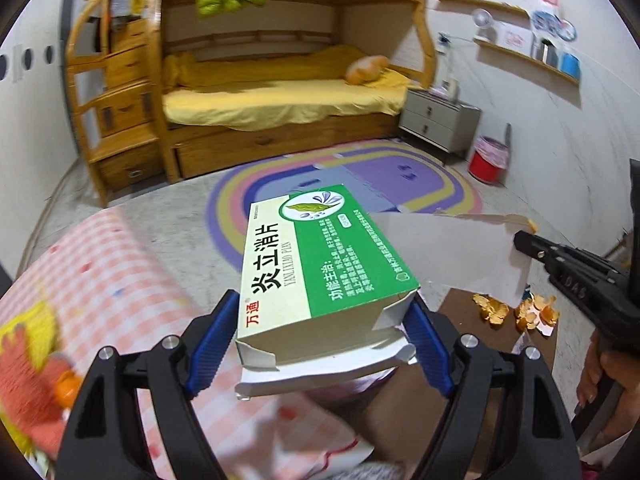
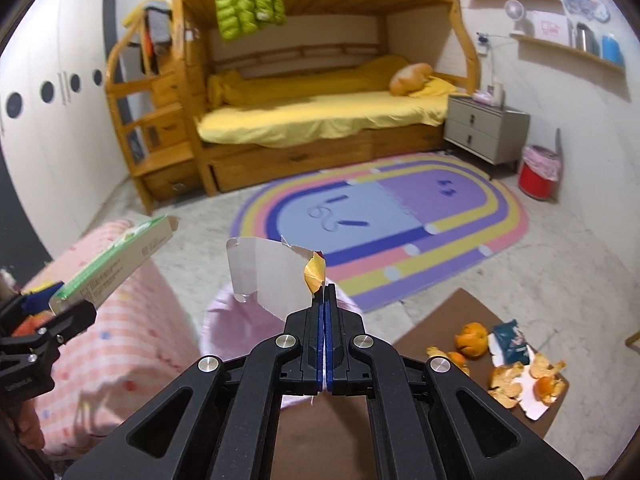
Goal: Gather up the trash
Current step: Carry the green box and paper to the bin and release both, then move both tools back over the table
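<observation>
My left gripper (image 1: 320, 312) is shut on a green and cream medicine box (image 1: 316, 264) with open end flaps, held in the air; the box also shows at the left of the right wrist view (image 2: 116, 260). My right gripper (image 2: 325, 292) is shut on a torn white card sheet (image 2: 268, 272) with a yellow scrap at its corner; the sheet also shows in the left wrist view (image 1: 452, 256). Below the right gripper sits a pink-lined bag or bin (image 2: 236, 328). Orange peels (image 2: 508, 380) and a small wrapper (image 2: 512, 340) lie on a brown table (image 2: 440, 320).
A pink checked cushion or sofa (image 2: 120, 340) is at the left. A rainbow rug (image 2: 400, 216), a bunk bed (image 2: 320, 112), a grey nightstand (image 2: 484, 128) and a red bin with a pink liner (image 2: 538, 172) lie ahead.
</observation>
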A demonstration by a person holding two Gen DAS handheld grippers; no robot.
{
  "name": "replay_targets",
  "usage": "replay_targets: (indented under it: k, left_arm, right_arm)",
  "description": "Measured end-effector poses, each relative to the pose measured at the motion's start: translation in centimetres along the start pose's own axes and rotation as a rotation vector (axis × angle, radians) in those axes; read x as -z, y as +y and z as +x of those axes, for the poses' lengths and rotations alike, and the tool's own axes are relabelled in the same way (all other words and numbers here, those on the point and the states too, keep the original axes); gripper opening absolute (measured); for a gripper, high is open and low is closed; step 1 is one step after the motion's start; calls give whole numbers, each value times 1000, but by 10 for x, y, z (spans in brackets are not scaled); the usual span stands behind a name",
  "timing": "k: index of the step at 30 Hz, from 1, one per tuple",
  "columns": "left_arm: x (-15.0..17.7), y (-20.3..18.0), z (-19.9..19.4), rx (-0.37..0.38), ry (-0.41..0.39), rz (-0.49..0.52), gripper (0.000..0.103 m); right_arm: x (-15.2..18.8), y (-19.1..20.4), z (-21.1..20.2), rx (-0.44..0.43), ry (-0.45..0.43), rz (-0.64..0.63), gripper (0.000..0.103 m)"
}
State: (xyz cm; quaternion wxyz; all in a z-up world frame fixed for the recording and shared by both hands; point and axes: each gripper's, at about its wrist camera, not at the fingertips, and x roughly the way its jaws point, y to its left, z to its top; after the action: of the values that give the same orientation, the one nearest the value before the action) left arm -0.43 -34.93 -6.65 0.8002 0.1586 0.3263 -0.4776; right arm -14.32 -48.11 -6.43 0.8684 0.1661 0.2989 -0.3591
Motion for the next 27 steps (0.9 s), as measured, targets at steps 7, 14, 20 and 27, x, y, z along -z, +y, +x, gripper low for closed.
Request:
replay_targets:
  k: [7, 14, 20, 27]
  left_arm:
    - [-15, -10, 36, 33, 8, 19, 86]
    - [-12, 10, 33, -14, 15, -36, 91]
    - [-3, 37, 4, -95, 11, -108, 91]
    - [16, 68, -51, -184, -26, -178, 91]
  right_arm:
    - [4, 4, 40, 27, 48, -28, 0]
    - [10, 21, 60, -15, 107, -57, 32]
    - [8, 24, 39, -60, 115, -42, 32]
    - [-3, 41, -4, -160, 74, -42, 32]
